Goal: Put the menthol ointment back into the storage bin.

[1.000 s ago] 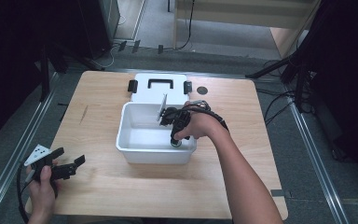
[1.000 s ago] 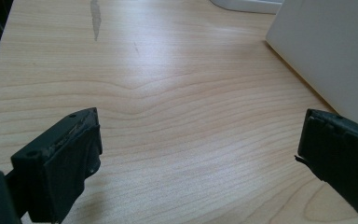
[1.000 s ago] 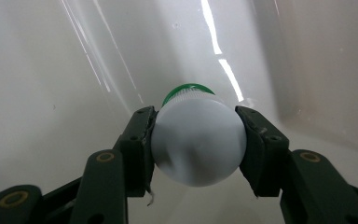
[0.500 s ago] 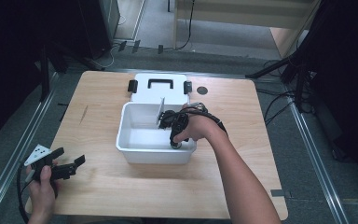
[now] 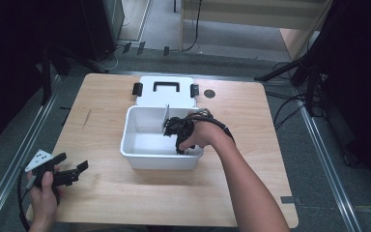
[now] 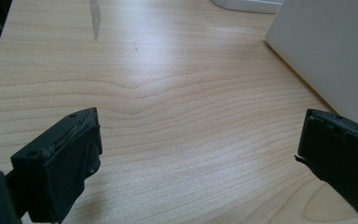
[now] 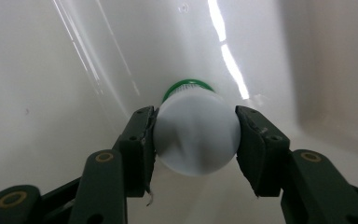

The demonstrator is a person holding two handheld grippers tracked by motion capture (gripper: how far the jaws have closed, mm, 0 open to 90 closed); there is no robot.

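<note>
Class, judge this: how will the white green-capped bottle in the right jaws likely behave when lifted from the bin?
The white bottle looks round and smooth, so it may slip or twist between the pads. Set down sideways in the white bin, it would probably roll.

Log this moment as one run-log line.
right claw: shut on white bottle, green cap, inside white bin | left claw: open, empty, over table | lid: behind bin

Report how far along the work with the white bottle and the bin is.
Done: the lid is off and lies behind the white bin. In hand: the right claw is shut on the white bottle with its green cap, low inside the bin. Whether it is going in or coming out cannot be told. Left: letting go or lifting out. The left claw waits open above the table.
</note>
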